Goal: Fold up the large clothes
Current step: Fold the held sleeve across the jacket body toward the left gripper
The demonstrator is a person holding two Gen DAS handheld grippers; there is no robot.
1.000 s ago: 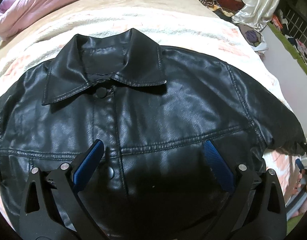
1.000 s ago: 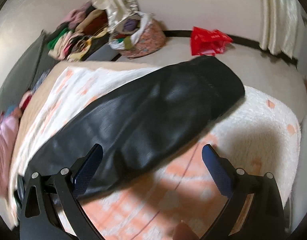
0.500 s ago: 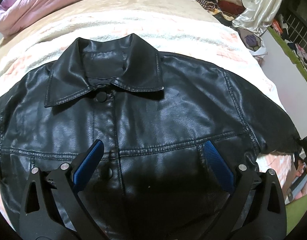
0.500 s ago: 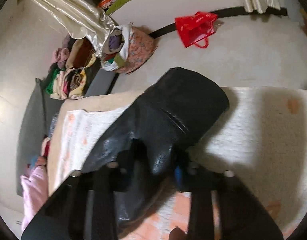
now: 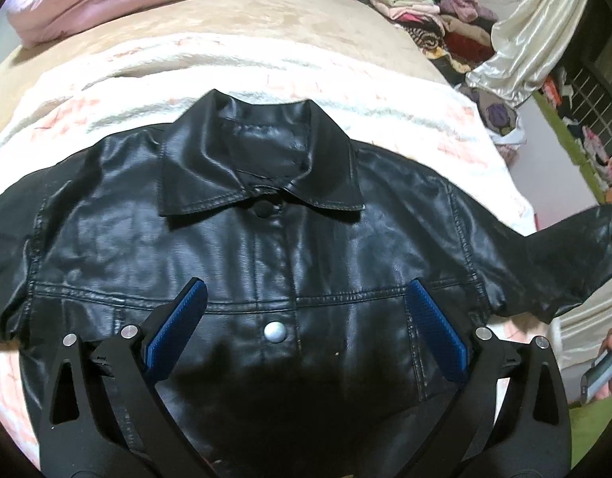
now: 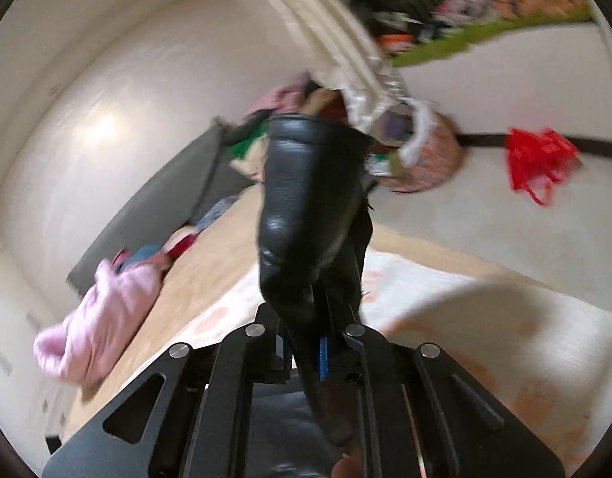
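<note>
Right now my right gripper (image 6: pixel 323 352) is clenched on the black jacket's sleeve (image 6: pixel 306 199), while my left gripper (image 5: pixel 306 318) hangs released above the jacket's (image 5: pixel 266 259) chest.

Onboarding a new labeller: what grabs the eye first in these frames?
The glossy black leather jacket, spread collar-up on the white-and-pink fleece blanket, fills the left wrist view. In the right view its black sleeve rises from the shut right tool. A crumpled red plastic bag lies on the pale floor.
</note>
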